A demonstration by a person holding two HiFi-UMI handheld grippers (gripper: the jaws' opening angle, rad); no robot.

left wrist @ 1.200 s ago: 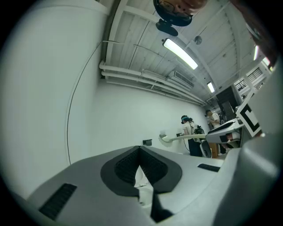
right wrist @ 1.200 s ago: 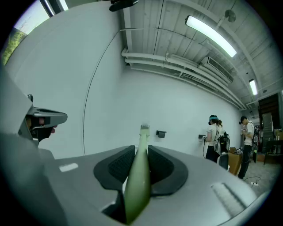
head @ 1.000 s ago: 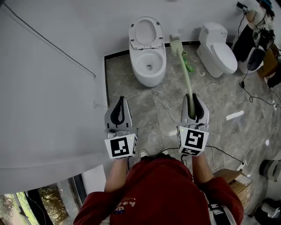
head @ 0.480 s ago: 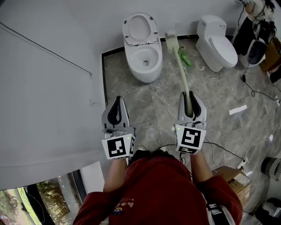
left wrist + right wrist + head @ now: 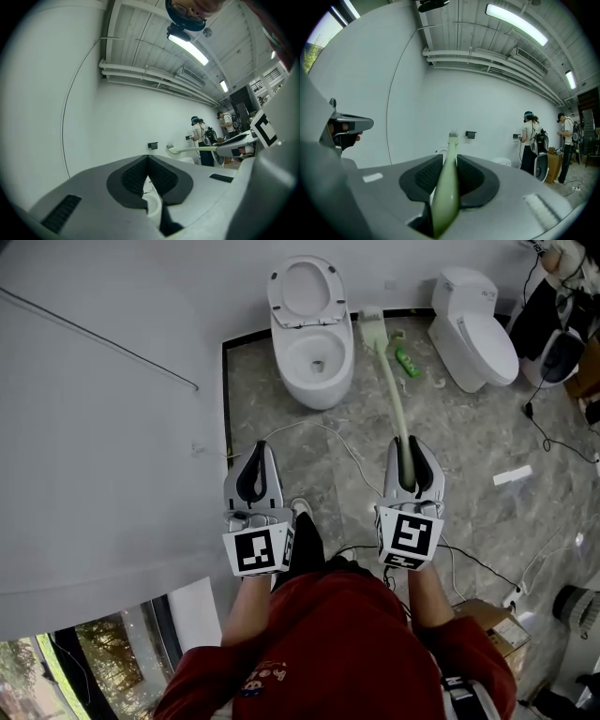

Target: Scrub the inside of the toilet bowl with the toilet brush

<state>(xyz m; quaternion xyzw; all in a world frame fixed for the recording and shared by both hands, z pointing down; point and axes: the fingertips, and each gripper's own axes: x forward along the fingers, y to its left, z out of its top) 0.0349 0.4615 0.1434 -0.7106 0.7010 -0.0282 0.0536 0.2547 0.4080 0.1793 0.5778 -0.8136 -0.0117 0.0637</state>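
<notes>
Red top; small printed emblem

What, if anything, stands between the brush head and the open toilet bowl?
Nothing visible does. The right gripper is shut on the toilet brush, and the brush's head is just right of the toilet bowl. The lid is up and the bowl is open.
</notes>
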